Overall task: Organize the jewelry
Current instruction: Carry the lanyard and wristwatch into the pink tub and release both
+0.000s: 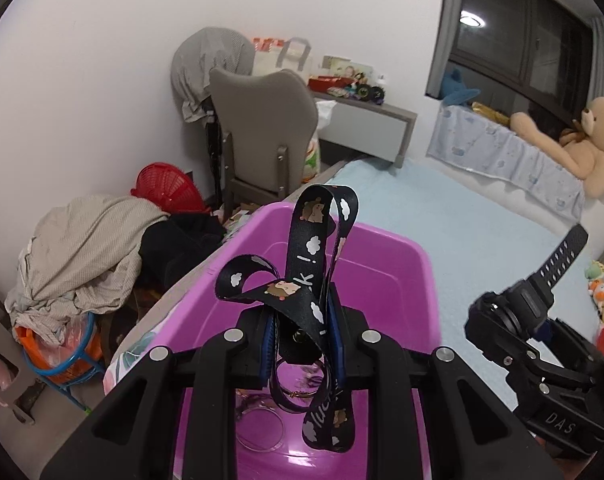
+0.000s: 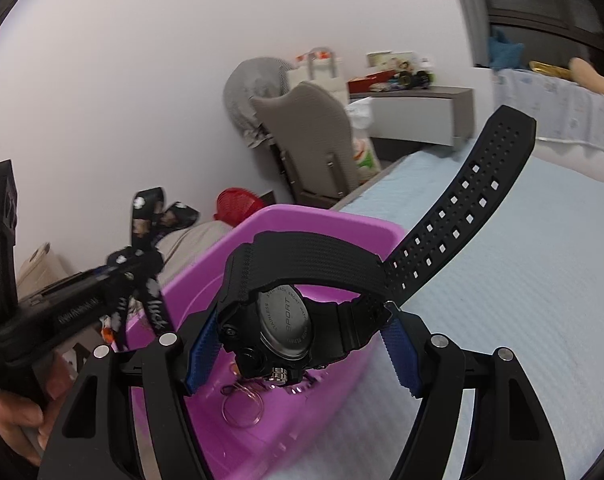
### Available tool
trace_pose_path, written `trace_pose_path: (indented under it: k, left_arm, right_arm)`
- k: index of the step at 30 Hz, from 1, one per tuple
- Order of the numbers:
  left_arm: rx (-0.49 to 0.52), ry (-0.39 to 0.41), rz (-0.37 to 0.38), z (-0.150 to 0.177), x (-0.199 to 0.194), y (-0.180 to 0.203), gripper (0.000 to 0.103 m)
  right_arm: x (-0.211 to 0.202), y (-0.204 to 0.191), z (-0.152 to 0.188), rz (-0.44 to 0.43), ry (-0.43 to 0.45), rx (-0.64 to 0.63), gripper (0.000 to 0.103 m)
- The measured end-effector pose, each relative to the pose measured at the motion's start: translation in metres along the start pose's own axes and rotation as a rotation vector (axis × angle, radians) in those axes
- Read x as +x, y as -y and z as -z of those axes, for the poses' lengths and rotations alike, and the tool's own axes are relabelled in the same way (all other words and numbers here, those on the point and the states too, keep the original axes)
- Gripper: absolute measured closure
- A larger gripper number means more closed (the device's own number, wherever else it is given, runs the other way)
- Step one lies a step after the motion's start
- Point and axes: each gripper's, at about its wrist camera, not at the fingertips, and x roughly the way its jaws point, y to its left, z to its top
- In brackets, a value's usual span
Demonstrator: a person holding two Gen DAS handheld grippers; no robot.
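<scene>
The purple bin (image 1: pixel 382 264) on the bed lies directly under both claws: left claw (image 1: pixel 300 332) pinches the lanyard (image 1: pixel 302 264) over its middle, while right claw (image 2: pixel 302 332), at 3 o'clock, grips the watch (image 2: pixel 286 320)

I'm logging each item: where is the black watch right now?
The black watch is clamped in the right gripper, held above the purple bin on the bed.
</scene>
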Motion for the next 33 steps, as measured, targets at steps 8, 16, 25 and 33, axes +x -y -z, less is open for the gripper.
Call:
trace_pose_path:
  k: [8, 16, 25, 33]
  left_arm:
    - [-0.026, -0.13, -0.066, 0.009, 0.06, -0.017, 0.081]
    - [-0.067, -0.231, -0.105, 0.018, 0.088, -0.032, 0.08]
    - [-0.125, -0.298, -0.142, 0.022, 0.095, -0.043, 0.031]
    - [-0.107, -0.268, -0.18, 0.025, 0.085, -0.039, 0.022]
  right_arm:
    - [0.072, -0.008, -0.012, 0.031, -0.117, -0.056, 0.034]
    - [0.128, -0.005, -0.006, 0.078, -0.24, -0.089, 0.034]
    - [0.154, -0.006, -0.006, 0.154, -0.335, -0.117, 0.031]
    - [0.143, -0.01, -0.003, 0.154, -0.33, -0.114, 0.03]
